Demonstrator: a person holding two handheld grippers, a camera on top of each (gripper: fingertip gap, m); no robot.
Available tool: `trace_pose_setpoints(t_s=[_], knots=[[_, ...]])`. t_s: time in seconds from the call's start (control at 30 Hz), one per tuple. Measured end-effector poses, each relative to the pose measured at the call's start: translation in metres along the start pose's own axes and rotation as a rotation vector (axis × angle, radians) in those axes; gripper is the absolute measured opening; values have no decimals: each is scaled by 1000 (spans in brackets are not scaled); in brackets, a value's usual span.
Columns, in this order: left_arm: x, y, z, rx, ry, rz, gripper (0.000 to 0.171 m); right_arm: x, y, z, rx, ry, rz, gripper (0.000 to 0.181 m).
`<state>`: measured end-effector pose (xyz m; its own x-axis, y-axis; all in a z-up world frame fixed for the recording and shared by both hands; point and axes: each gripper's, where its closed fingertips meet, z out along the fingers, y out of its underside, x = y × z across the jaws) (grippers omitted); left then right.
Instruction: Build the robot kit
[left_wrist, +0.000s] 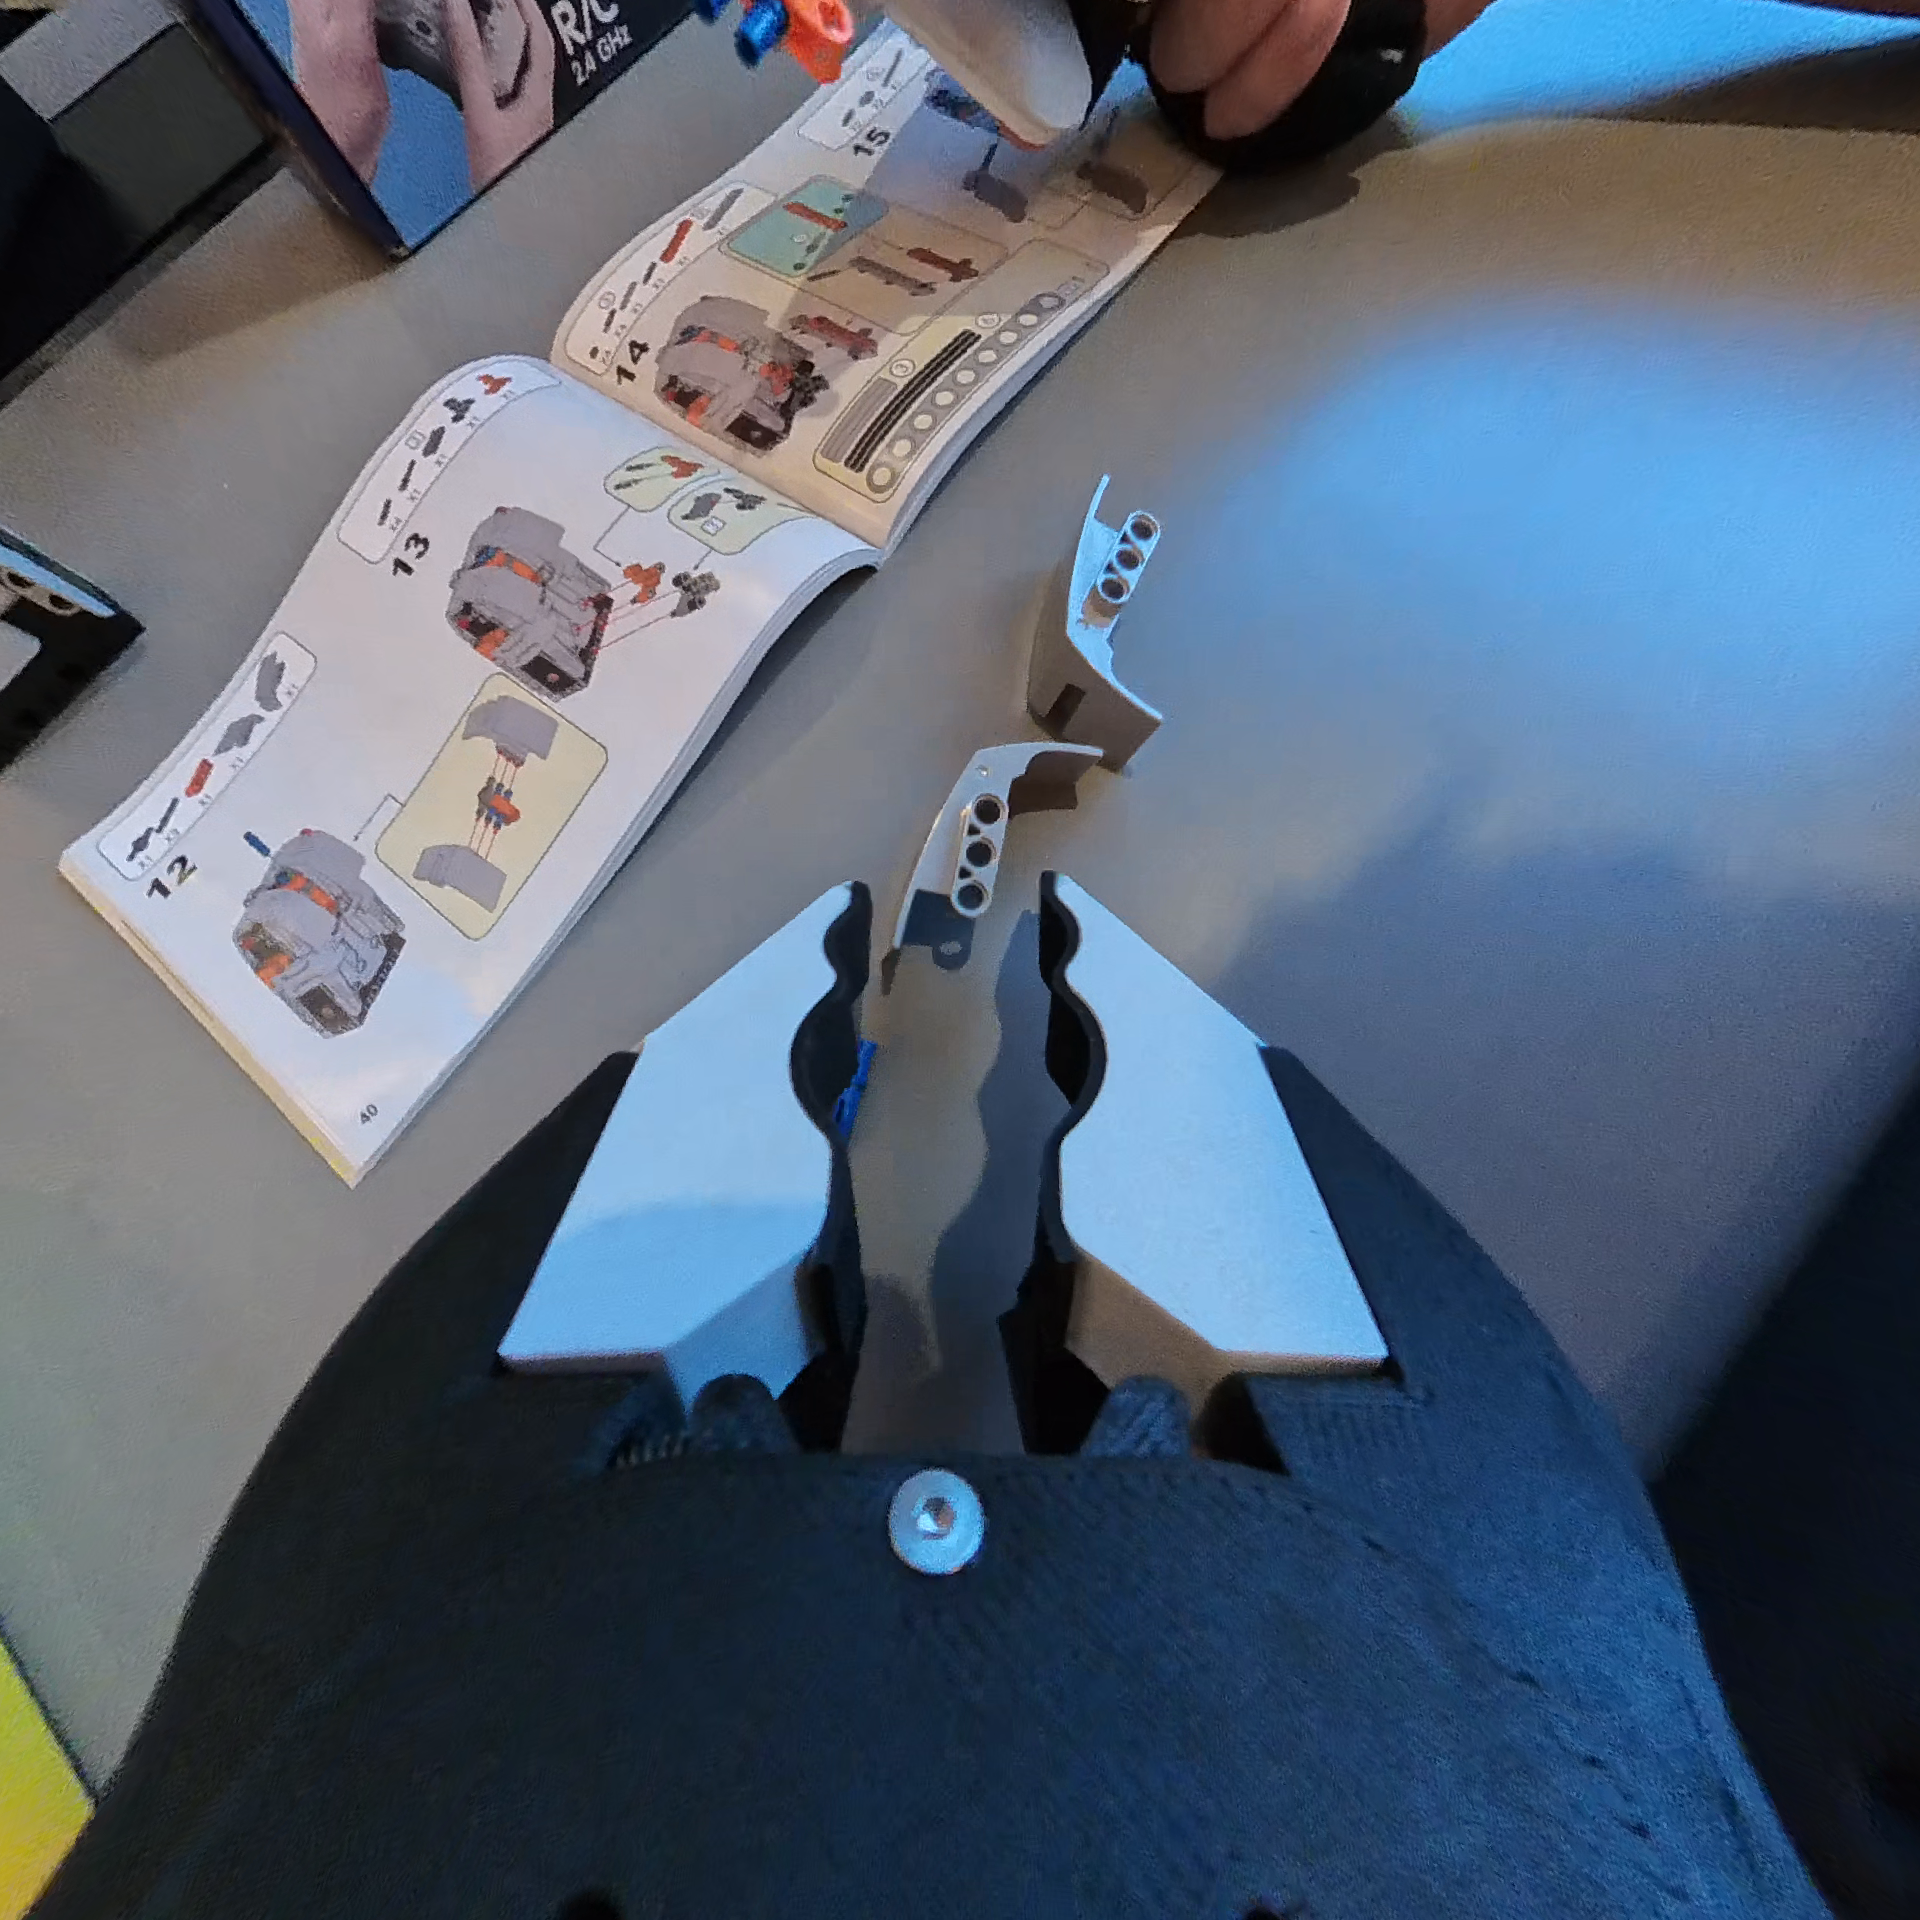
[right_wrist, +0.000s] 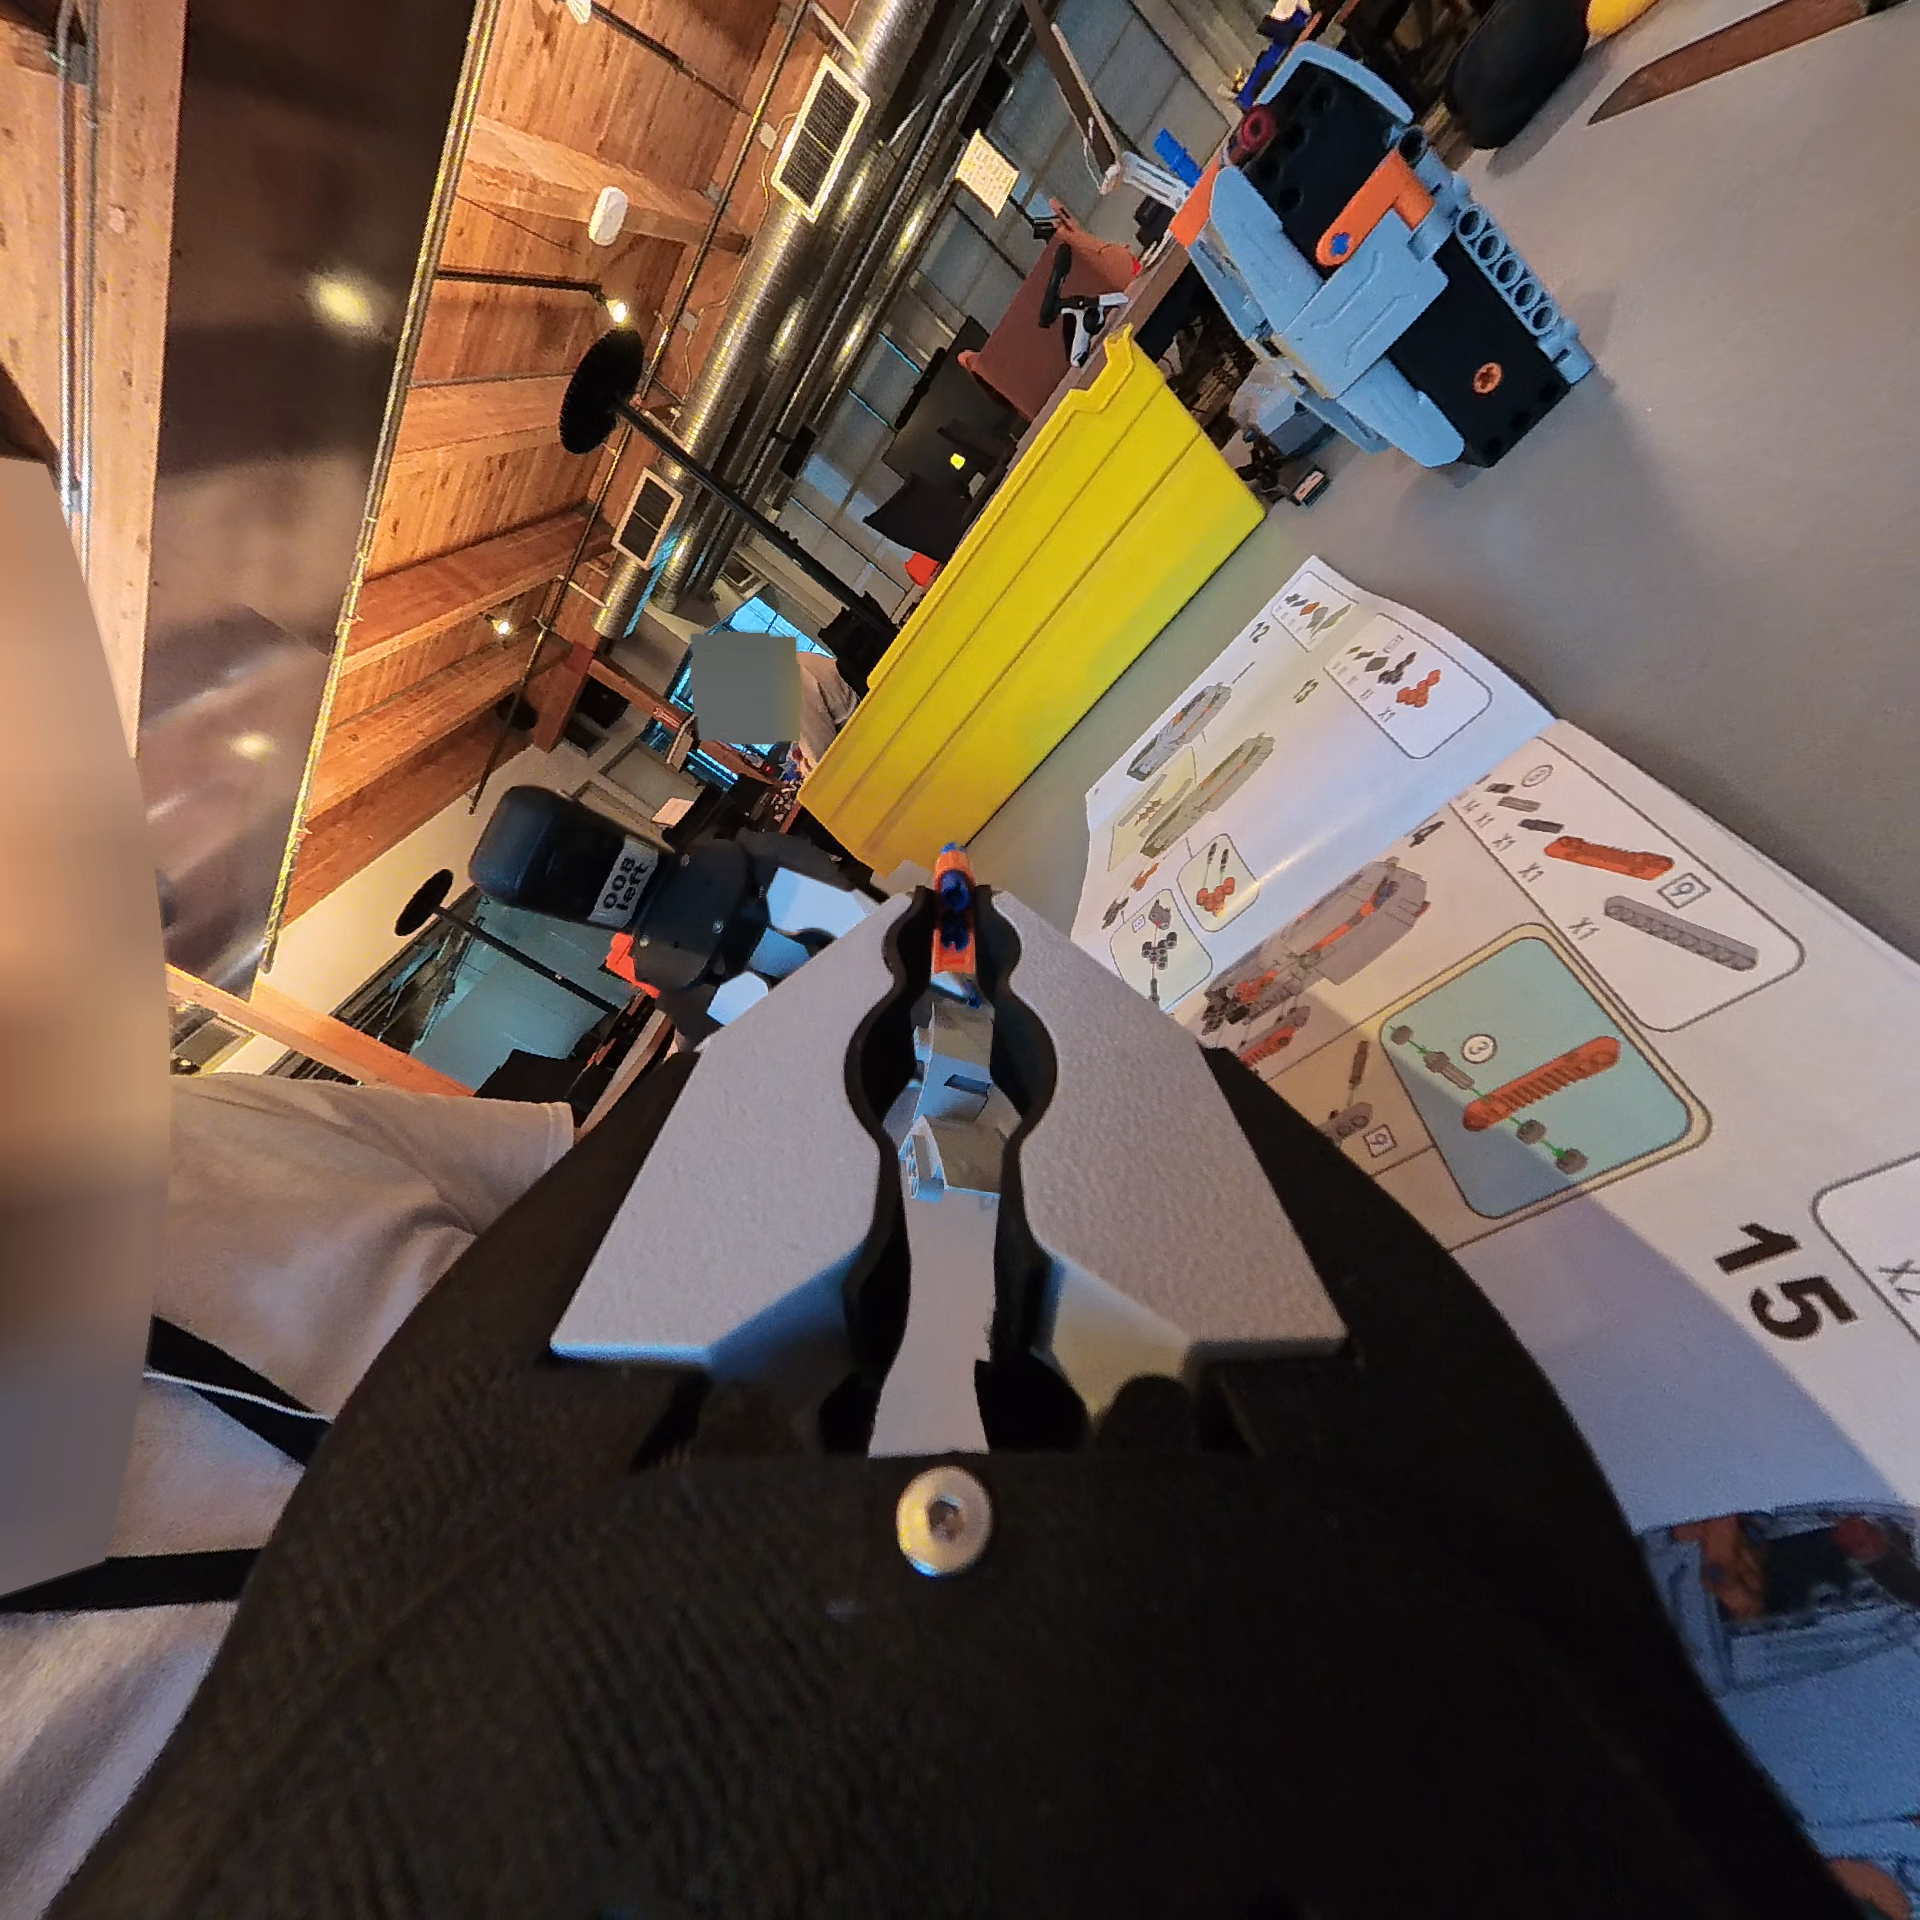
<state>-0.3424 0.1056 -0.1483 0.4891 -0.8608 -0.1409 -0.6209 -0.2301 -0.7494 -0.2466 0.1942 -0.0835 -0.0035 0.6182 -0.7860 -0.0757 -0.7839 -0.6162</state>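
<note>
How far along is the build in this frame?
Done: a partly built grey-and-black brick vehicle body stands on the table. In hand: the right claw pinches a small orange-and-blue connector piece. Left: two loose grey curved plastic panels; the open left claw hovers at the nearer one.

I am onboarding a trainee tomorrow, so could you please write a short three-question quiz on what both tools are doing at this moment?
1. True or false: the left tool is shut on a piece.
2. Which does the right tool grip? A) a yellow bin B) a small orange and blue part assembly C) the booklet
3. Fill in: just ahead of the left tool's tips lies a curved grey panel, with a second grey panel beyond it, both on the grey ____.

Key: 1 false, it is open and holds nothing; 2 B; 3 table.
</note>
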Motion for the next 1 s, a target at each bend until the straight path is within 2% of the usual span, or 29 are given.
trace_pose_setpoints(t_s=[0.1,0.27,0.37,0.5,0.6,0.8,0.9,1.0], knots=[[-1,-6,-3,18,-25,3,14,0,0,0,-1,1,3,5],[-16,-8,-17,13,-266,-51,13,1,0,-1,3,1,11,5],[-23,2,-25,-75,-463,-55,13,1,0,-1,3,0,17,5],[-15,0,-25,-135,-562,-21,13,1,1,0,-5,3,15,5],[-10,-4,-21,-126,-563,-64,13,1,1,0,-5,1,16,5],[-10,12,-16,-197,-560,-170,13,1,2,0,-9,2,17,5],[-4,12,-14,-171,-532,-261,15,1,2,0,-10,3,17,5],[4,9,-12,-147,-469,-330,24,1,2,0,-10,2,17,5]])
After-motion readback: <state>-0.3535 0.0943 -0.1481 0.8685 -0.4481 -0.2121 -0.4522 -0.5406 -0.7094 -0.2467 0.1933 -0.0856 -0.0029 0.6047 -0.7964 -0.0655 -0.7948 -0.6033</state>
